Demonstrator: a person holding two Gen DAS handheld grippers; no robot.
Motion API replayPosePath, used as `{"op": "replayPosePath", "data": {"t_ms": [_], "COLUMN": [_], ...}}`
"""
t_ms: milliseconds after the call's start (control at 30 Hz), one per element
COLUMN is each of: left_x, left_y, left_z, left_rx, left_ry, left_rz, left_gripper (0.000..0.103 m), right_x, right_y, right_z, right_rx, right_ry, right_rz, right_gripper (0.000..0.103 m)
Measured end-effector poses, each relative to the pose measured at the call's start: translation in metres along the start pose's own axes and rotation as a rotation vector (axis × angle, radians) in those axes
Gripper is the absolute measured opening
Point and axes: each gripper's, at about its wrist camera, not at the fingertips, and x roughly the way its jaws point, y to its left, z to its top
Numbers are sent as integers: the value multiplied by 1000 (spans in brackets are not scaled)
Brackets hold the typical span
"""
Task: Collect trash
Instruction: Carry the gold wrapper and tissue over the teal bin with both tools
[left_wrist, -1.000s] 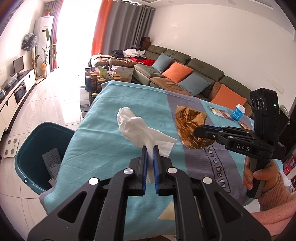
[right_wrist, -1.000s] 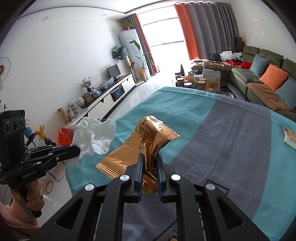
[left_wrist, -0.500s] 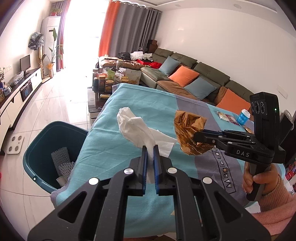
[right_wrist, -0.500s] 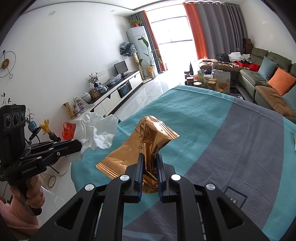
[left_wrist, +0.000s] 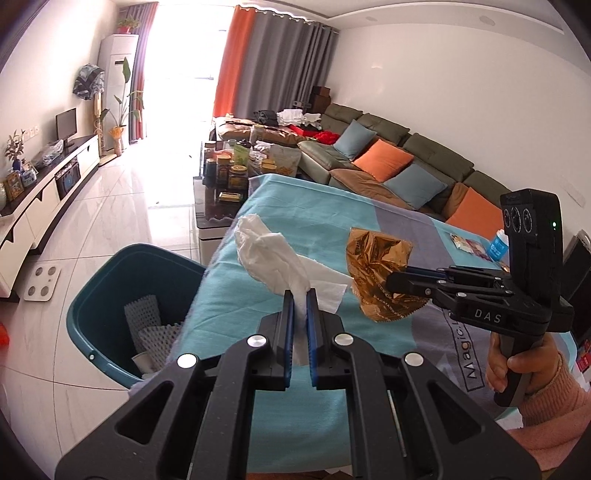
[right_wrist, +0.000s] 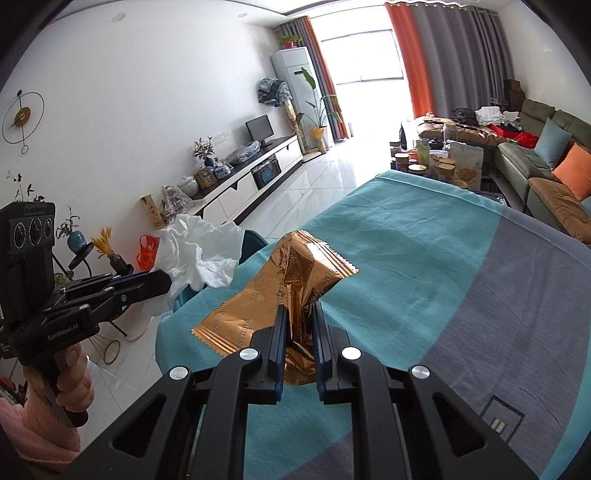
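Your left tool (left_wrist: 299, 295) is clenching the soft, featherlight tissue (left_wrist: 273, 254) above the desk (left_wrist: 295, 206); your right tool (right_wrist: 299, 314) is pinching the crinkly, slippery gold wrapper (right_wrist: 295, 269). Both are hanging near the bin (left_wrist: 110, 280).

White walls enclose a bright living room where daylight floods through a far window (left_wrist: 184, 48) framed by orange and grey curtains (left_wrist: 280, 59) onto glossy pale floor tiles (left_wrist: 122, 206), with a green sectional sofa (left_wrist: 424, 155) right and a low TV cabinet (left_wrist: 48, 184) left.
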Motion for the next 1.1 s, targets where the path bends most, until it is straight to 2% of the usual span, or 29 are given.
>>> {"op": "replayPosePath", "data": {"t_ms": [1100], "left_x": [-8], "left_y": [50], "left_z": [-2], "left_rx": [-86], "left_ry": [-34], "left_rz": [122], "left_gripper": [7], "right_x": [48], "right_y": [31], "right_z": [27], "right_rx": [-72], "right_ry": [59], "right_rz": [90], "right_gripper": [12]}}
